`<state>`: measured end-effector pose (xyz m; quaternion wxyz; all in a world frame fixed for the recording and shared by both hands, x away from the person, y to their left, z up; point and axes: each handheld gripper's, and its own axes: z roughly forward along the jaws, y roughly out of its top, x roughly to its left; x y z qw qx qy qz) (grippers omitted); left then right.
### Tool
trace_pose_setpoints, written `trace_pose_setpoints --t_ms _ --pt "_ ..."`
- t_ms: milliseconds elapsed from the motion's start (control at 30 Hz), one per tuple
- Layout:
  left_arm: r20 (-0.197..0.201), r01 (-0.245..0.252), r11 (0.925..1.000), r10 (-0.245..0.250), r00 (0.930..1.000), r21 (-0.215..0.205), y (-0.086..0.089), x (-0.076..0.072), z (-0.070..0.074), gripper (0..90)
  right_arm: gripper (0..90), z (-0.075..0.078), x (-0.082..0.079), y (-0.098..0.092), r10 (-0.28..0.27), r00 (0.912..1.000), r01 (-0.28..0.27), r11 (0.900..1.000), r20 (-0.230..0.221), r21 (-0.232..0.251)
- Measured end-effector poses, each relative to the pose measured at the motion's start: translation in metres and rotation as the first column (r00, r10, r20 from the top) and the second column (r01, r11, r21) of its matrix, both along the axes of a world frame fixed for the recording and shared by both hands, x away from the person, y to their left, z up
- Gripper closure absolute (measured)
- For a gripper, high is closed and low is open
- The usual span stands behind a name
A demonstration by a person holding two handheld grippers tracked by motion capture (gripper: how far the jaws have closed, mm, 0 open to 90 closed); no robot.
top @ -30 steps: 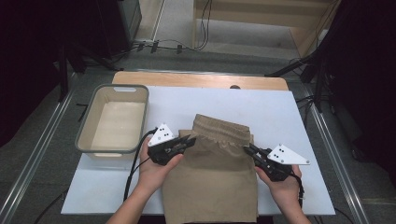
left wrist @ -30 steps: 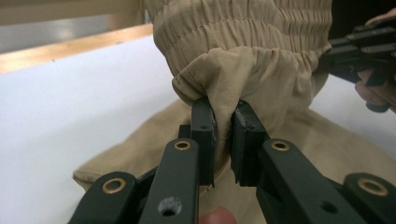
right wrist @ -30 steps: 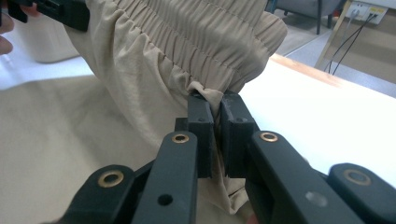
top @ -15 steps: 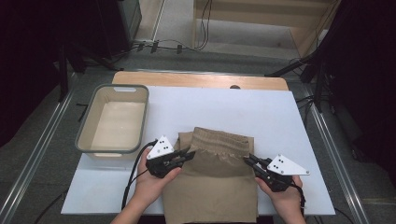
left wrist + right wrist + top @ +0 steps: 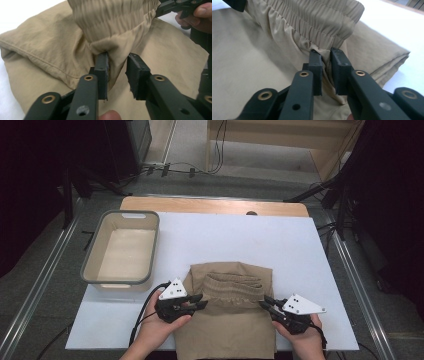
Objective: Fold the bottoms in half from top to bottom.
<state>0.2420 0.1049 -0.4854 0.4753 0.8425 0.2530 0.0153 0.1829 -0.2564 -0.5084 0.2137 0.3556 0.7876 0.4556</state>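
**Inspector A:** High view first. Count the items.

**Inspector B:** One white table [image 5: 300, 250]. One tan garment [image 5: 227, 320], folded, lying at the table's near edge in the middle. Its gathered elastic waistband [image 5: 232, 284] is doubled back on top of the lower layer. One grey bin [image 5: 122, 247] stands on the table's left part, apart from the garment. Two grippers: the left gripper [image 5: 202, 303] at the left side of the folded-over flap, the right gripper [image 5: 263, 305] at its right side. Two hands, one behind each tool: left hand [image 5: 160, 327], right hand [image 5: 300, 337].

**Inspector A:** Jaw state from that height?

**Inspector B:** Too small to judge there. Both tips meet the cloth just below the waistband.

**Inspector A:** Left gripper view.

**Inspector B:** Two black jaws, parted, with a clear gap between the pads. A fold of the garment [image 5: 50, 62] under the waistband [image 5: 112, 20] hangs in that gap and touches the left pad; the other pad stands clear of it. I count it as open, not clamped. The other gripper and its hand [image 5: 197, 15] appear at the top right corner, at the far end of the waistband.

**Inspector A:** Right gripper view.

**Inspector B:** Again two jaws, narrower gap. A pinch of garment [image 5: 249, 62] just below the waistband [image 5: 317, 20] runs between the pads. Whether the pads press it firmly, I cannot tell; a slit remains visible between them. White table [image 5: 392, 30] shows at the right.
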Motion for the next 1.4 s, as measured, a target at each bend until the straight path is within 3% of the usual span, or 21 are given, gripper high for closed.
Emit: trace_pose_setpoints --t_ms 67,133,233,333,433,667,833,967,1100,1267,1400 --pt "-0.007 0.011 0.9999 -0.011 0.9999 0.000 0.001 0.000 0.000 64.1 70.7 -0.001 -0.001 0.000 0.006 0.9999 -0.006 1.000 -0.008 -0.006" --pt "-0.005 0.016 0.9999 -0.016 0.9999 0.004 0.000 -0.001 0.001 55.4 59.2 -0.002 -0.002 0.000 0.010 0.9998 -0.010 1.000 -0.020 -0.002" --pt "-0.007 0.033 0.9993 -0.034 0.9994 -0.018 0.001 -0.001 0.005 36.4 32.5 0.000 -0.005 -0.002 0.027 0.9991 -0.026 0.999 -0.032 0.021" --pt "-0.001 0.034 0.9981 -0.035 0.9994 -0.051 0.006 0.000 0.012 25.1 22.5 0.006 -0.008 -0.008 0.038 0.9986 -0.037 0.999 -0.036 0.039" --pt "0.005 0.018 0.9968 -0.018 0.9998 -0.078 0.012 0.002 0.020 18.6 18.7 0.013 -0.011 -0.016 0.050 0.9986 -0.049 0.998 -0.016 0.049" --pt "0.012 -0.026 0.9937 0.028 0.9995 -0.109 0.022 0.011 0.031 16.8 17.3 0.024 -0.004 -0.035 0.007 1.0000 -0.007 0.997 -0.002 0.072" --pt "0.003 -0.035 0.9936 0.036 0.9994 -0.107 0.018 0.021 0.034 16.8 17.4 0.027 0.009 -0.042 -0.068 0.9973 0.071 0.992 -0.029 0.101" --pt "-0.007 -0.064 0.9937 0.063 0.9980 -0.092 0.009 0.034 0.033 15.1 17.6 0.025 0.029 -0.041 -0.129 0.9888 0.135 0.987 -0.076 0.090" --pt "-0.015 -0.105 0.9922 0.105 0.9944 -0.066 0.002 0.052 0.028 14.2 18.4 0.018 0.051 -0.040 -0.154 0.9800 0.164 0.984 -0.126 0.070" --pt "-0.057 -0.131 0.9907 0.129 0.9901 -0.038 -0.002 0.073 0.020 15.5 20.7 0.010 0.079 -0.040 -0.182 0.9663 0.197 0.978 -0.182 0.068" --pt "-0.075 -0.142 0.9896 0.140 0.9873 -0.022 -0.004 0.081 0.014 15.7 21.3 0.002 0.097 -0.037 -0.209 0.9509 0.223 0.974 -0.228 0.038"
